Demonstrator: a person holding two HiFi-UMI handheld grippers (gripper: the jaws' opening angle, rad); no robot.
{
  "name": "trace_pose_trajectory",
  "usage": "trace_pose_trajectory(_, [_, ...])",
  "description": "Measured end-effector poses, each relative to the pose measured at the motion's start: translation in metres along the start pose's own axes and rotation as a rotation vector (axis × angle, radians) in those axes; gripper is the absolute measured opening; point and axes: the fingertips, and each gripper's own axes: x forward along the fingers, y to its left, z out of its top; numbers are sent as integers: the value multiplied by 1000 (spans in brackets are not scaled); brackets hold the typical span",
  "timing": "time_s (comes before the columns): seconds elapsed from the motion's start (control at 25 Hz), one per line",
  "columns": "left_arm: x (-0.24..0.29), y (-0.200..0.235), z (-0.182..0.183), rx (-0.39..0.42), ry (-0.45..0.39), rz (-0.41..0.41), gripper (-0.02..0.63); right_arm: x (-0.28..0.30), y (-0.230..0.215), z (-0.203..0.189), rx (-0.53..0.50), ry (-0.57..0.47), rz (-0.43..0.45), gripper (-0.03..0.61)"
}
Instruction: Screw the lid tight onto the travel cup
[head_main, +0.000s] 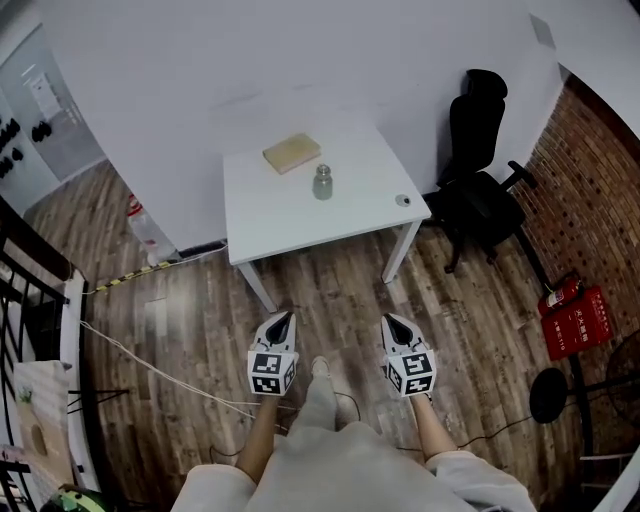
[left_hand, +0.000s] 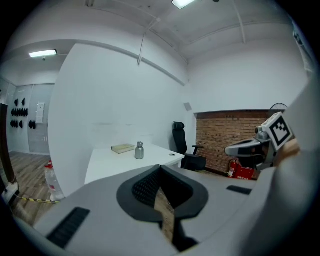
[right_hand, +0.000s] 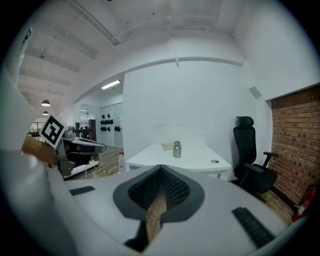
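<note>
A small silver travel cup (head_main: 322, 182) stands upright in the middle of a white table (head_main: 290, 215); it shows far off in the left gripper view (left_hand: 139, 150) and the right gripper view (right_hand: 177, 149). A small round lid (head_main: 402, 200) lies near the table's right edge, also seen as the lid (right_hand: 215, 161). My left gripper (head_main: 285, 318) and right gripper (head_main: 388, 320) hang over the wooden floor well short of the table, side by side. Both are shut with nothing in them.
A tan block (head_main: 292, 152) lies on the table's far side. A black office chair (head_main: 478, 180) stands right of the table by a brick wall. A red fire extinguisher box (head_main: 575, 315) sits at the right. Cables run across the floor (head_main: 180, 360); a plastic bottle (head_main: 148, 232) stands left of the table.
</note>
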Motion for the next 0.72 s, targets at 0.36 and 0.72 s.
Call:
trace_pose_trajectory(0.36, [115, 92, 50, -23, 9, -19, 8, 140, -31, 64, -19, 16, 1, -2])
trace_pose_trajectory(0.72, [206, 160, 86, -34, -2, -42, 8, 247, -53, 103, -32, 28, -7, -2])
